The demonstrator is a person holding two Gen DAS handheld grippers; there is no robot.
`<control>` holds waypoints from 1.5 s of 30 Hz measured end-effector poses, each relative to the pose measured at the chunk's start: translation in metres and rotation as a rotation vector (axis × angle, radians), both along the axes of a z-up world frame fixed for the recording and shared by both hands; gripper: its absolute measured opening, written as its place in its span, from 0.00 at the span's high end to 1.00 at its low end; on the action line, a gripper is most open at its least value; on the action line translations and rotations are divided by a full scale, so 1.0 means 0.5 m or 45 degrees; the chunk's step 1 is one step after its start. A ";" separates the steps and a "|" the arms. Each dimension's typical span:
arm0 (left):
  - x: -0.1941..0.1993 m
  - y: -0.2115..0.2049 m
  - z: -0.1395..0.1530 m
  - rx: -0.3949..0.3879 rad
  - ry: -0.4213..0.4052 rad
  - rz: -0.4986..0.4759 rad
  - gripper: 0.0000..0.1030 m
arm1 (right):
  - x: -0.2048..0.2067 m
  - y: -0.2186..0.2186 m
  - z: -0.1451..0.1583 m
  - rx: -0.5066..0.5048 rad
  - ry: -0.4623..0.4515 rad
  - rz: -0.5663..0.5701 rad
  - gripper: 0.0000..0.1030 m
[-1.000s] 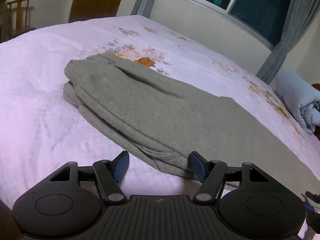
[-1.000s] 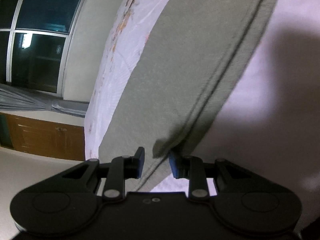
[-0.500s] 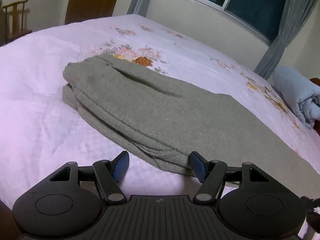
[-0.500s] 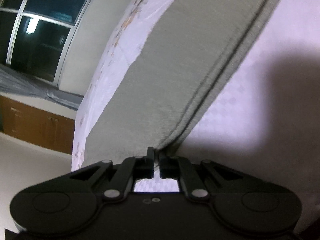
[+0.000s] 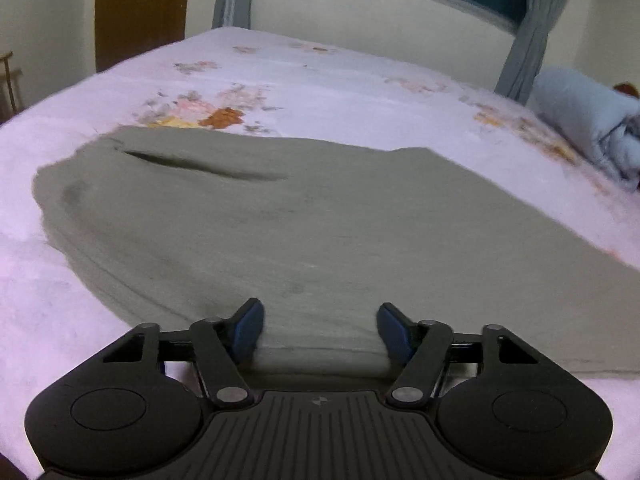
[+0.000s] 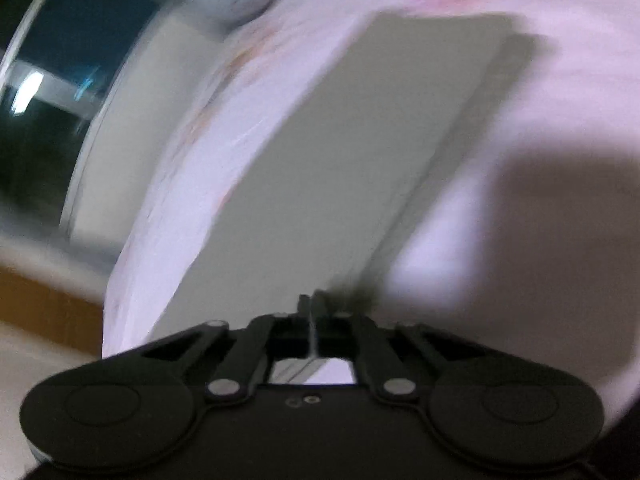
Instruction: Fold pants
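Note:
Grey-green pants [image 5: 248, 220] lie folded lengthwise on a white floral bedspread [image 5: 320, 80]. In the left wrist view my left gripper [image 5: 318, 330] is open, its blue-padded fingers straddling the near folded edge of the pants. In the right wrist view, which is blurred, the pants [image 6: 360, 152] stretch away as a long strip. My right gripper [image 6: 310, 304] is shut on the pants' near edge, with fabric pinched between the jaws.
A rolled light blue blanket [image 5: 588, 120] lies at the bed's far right. A window with grey curtains [image 5: 528, 28] and a brown door [image 5: 140, 8] stand behind the bed. A wooden chair [image 5: 8, 80] is at the far left.
My left gripper has moved forward so the pants' edge now lies between its open fingers. My right gripper has closed on the pants' edge and is moving, blurring its view.

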State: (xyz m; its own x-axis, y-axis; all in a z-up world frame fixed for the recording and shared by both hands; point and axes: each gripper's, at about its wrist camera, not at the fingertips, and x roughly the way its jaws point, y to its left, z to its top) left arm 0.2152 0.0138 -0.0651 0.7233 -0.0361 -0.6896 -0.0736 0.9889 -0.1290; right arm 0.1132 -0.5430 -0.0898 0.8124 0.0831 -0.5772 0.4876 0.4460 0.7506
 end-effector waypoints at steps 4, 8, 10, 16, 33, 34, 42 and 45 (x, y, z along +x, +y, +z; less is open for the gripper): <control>-0.035 0.031 0.057 -0.036 -0.089 0.081 0.39 | -0.001 -0.016 0.042 -0.121 -0.007 0.061 0.95; -0.027 0.025 0.075 -0.038 -0.122 0.037 0.38 | 0.023 0.024 0.071 -0.244 -0.061 0.253 0.82; -0.014 0.023 0.057 0.014 -0.046 0.008 0.35 | 0.024 0.029 0.068 -0.262 -0.063 0.236 0.82; -0.026 0.056 0.048 -0.044 -0.019 0.028 0.35 | -0.095 -0.131 0.027 -0.151 0.023 -0.097 0.87; -0.042 0.319 0.057 -0.154 -0.095 0.587 0.34 | 0.392 0.350 0.169 -0.103 -0.242 0.954 0.69; -0.036 0.340 0.051 -0.193 -0.075 0.592 0.34 | 0.416 0.380 0.169 -0.116 -0.235 0.987 0.69; 0.064 0.362 0.019 -0.288 -0.005 0.596 0.34 | 0.605 0.615 0.174 -0.362 -0.183 1.244 0.69; 0.071 0.357 0.010 -0.339 0.019 0.640 0.34 | 0.626 0.636 0.159 -0.441 -0.154 1.301 0.69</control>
State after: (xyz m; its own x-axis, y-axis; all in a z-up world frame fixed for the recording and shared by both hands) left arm 0.2509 0.1925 -0.0601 0.6867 0.1361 -0.7141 -0.5305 0.7654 -0.3643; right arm 0.4264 -0.2252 -0.0105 0.5046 0.6007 -0.6201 -0.3032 0.7958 0.5242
